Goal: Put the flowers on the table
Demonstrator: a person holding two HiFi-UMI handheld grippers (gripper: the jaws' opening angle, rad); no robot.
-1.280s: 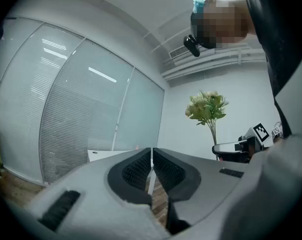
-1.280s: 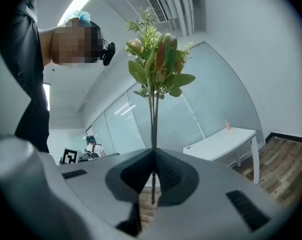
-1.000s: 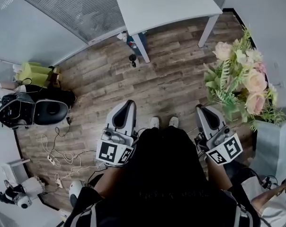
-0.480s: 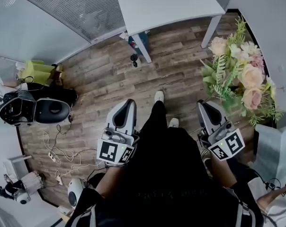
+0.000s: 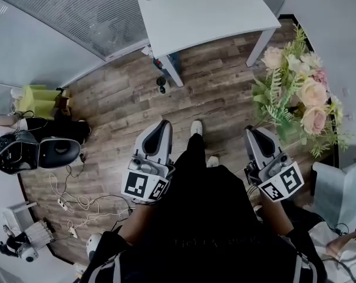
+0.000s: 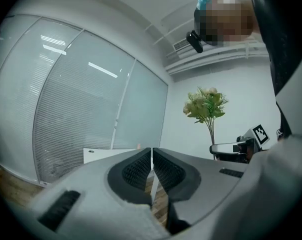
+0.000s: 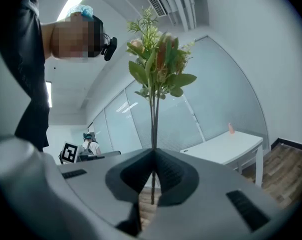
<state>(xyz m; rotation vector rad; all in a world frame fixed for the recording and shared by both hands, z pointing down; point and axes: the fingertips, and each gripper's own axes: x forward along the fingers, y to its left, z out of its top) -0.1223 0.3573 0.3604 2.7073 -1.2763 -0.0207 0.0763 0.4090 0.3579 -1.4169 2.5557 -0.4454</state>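
Observation:
A bunch of pink and cream artificial flowers (image 5: 299, 93) with green leaves stands up at the right of the head view. My right gripper (image 5: 253, 135) is shut on their thin stems, which rise between its jaws to the bouquet (image 7: 157, 64) in the right gripper view. The white table (image 5: 204, 7) stands ahead at the top of the head view, and shows as a white table (image 7: 226, 146) to the right in the right gripper view. My left gripper (image 5: 159, 131) is shut with nothing between its jaws, held over the wooden floor. From the left gripper view the flowers (image 6: 206, 104) appear far right.
A black bag (image 5: 39, 152) and a yellow-green box (image 5: 36, 99) lie at the left by a glass partition (image 5: 66, 16). Cables (image 5: 78, 202) trail over the floor at lower left. The person's shoes (image 5: 197, 128) point toward the table. A grey bin (image 5: 340, 187) stands at right.
The view has shifted forward toward the table as the person steps, one foot leading. Both grippers stay shut, and the flowers stay held in the right one.

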